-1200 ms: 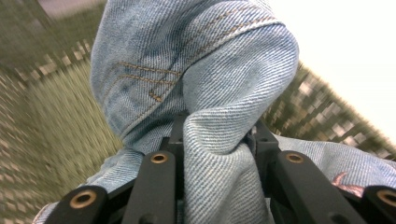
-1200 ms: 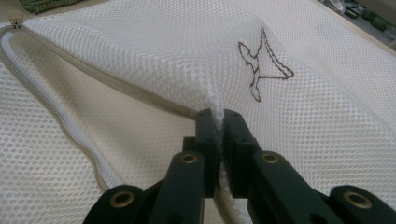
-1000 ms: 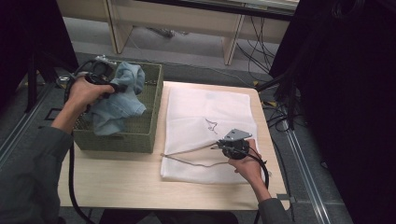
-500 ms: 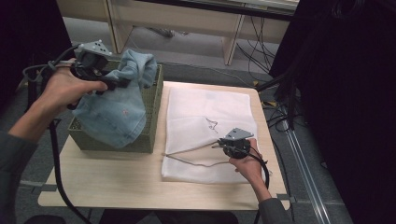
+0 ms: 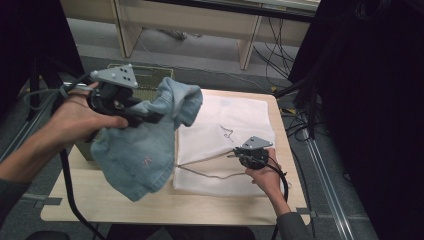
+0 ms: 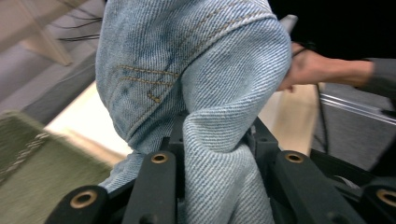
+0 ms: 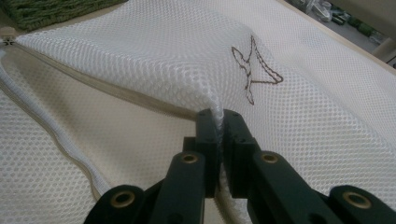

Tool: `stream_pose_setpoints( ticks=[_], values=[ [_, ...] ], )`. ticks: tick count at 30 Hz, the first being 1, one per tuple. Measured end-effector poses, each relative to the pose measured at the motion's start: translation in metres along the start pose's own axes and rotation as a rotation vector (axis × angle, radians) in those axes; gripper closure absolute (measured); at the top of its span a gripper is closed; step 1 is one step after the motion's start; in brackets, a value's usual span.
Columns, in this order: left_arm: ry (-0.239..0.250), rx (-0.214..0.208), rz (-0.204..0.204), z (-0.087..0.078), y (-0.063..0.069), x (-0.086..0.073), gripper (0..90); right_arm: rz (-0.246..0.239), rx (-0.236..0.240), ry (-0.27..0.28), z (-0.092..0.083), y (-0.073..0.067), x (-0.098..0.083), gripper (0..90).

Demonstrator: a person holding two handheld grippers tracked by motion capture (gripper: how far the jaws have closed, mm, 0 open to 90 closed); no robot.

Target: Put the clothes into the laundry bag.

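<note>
A: From the high view, what does the person have in hand?

B: The left hand-held gripper (image 5: 150, 118) is clamped on one denim garment (image 5: 137, 155), which hangs above the surface (image 5: 165, 207) at about nine o'clock. At four o'clock the right hand-held gripper (image 5: 240, 152) pinches the upper layer of one white mesh bag (image 5: 240, 112), lifting its zipped mouth. A green basket (image 5: 82, 150) sits mostly hidden behind the denim.

A: And the left gripper view?

B: Its jaws are closed round a thick twisted fold of the denim garment (image 6: 205, 93). The person's other hand (image 6: 317, 70) shows at two o'clock, the basket (image 6: 32, 158) at eight.

A: The right gripper view?

B: The jaws are shut on a ridge of the mesh bag (image 7: 140, 51), just below a stitched bird motif (image 7: 254, 70) at one o'clock. The open zip edge (image 7: 93, 84) runs off towards ten.

A: So which step is this?

B: It looks like carrying the denim over to load it into the bag. The next move likely calls for steering the hanging cloth into the raised mouth while the right side keeps it lifted.

A: The count?

B: Two grippers, one garment, one bag, one basket.
</note>
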State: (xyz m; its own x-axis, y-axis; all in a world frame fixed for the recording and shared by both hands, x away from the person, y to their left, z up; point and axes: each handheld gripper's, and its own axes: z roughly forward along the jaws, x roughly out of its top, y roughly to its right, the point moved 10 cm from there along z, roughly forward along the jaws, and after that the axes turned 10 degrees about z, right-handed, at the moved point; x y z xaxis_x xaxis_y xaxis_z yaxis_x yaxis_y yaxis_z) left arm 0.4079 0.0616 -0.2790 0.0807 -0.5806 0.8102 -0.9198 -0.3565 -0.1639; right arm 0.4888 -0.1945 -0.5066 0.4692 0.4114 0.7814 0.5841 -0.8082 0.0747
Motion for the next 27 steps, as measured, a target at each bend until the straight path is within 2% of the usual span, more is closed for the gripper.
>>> stream_pose_setpoints(
  ticks=[3, 7, 8, 10, 12, 13, 14, 15, 16, 17, 19, 20, 23, 27],
  values=[
    [0.016, -0.019, 0.021, 0.016, 0.017, -0.001, 69.2, 0.014, 0.004, 0.000, 0.000, 0.000, -0.001, 86.3],
    [0.029, -0.105, 0.030, 0.042, 0.043, -0.004, 69.2, 0.024, 0.013, 0.010, -0.001, 0.001, 0.000, 86.3],
    [0.041, -0.105, 0.015, 0.047, 0.046, -0.004, 69.2, 0.036, 0.012, 0.010, -0.001, 0.001, 0.000, 86.4],
    [0.052, -0.149, 0.017, 0.060, 0.055, -0.007, 69.2, 0.030, 0.015, 0.016, -0.002, 0.002, 0.002, 86.4],
    [0.057, -0.175, 0.001, 0.074, 0.062, -0.012, 69.2, 0.032, 0.021, 0.014, -0.002, 0.002, 0.001, 86.4],
    [0.064, -0.160, 0.001, 0.080, 0.063, -0.014, 69.2, 0.036, 0.021, 0.016, -0.002, 0.001, 0.001, 86.4],
    [0.068, -0.160, 0.023, 0.087, 0.065, -0.016, 69.2, 0.049, 0.021, 0.021, -0.002, 0.000, 0.001, 86.4],
    [0.064, -0.182, 0.008, 0.096, 0.068, -0.020, 69.2, 0.033, 0.024, 0.019, -0.002, 0.002, 0.002, 86.6],
    [0.065, -0.178, 0.001, 0.105, 0.069, -0.024, 69.2, 0.031, 0.026, 0.022, -0.003, 0.003, 0.003, 86.6],
    [0.054, -0.196, 0.011, 0.115, 0.073, -0.029, 69.2, 0.049, 0.027, 0.022, -0.004, 0.002, 0.003, 86.6],
    [0.043, -0.206, 0.007, 0.127, 0.080, -0.035, 69.2, 0.053, 0.025, 0.033, -0.005, 0.005, 0.005, 86.8],
    [0.045, -0.215, 0.024, 0.131, 0.082, -0.037, 69.1, 0.070, 0.021, 0.047, -0.005, 0.005, 0.007, 86.8],
    [0.031, -0.234, 0.003, 0.147, 0.093, -0.050, 69.1, 0.060, 0.017, 0.053, -0.007, 0.009, 0.009, 87.0],
    [-0.069, -0.251, 0.008, 0.179, 0.102, -0.079, 69.1, 0.079, 0.015, 0.066, -0.009, 0.011, 0.012, 87.1]
  ],
)
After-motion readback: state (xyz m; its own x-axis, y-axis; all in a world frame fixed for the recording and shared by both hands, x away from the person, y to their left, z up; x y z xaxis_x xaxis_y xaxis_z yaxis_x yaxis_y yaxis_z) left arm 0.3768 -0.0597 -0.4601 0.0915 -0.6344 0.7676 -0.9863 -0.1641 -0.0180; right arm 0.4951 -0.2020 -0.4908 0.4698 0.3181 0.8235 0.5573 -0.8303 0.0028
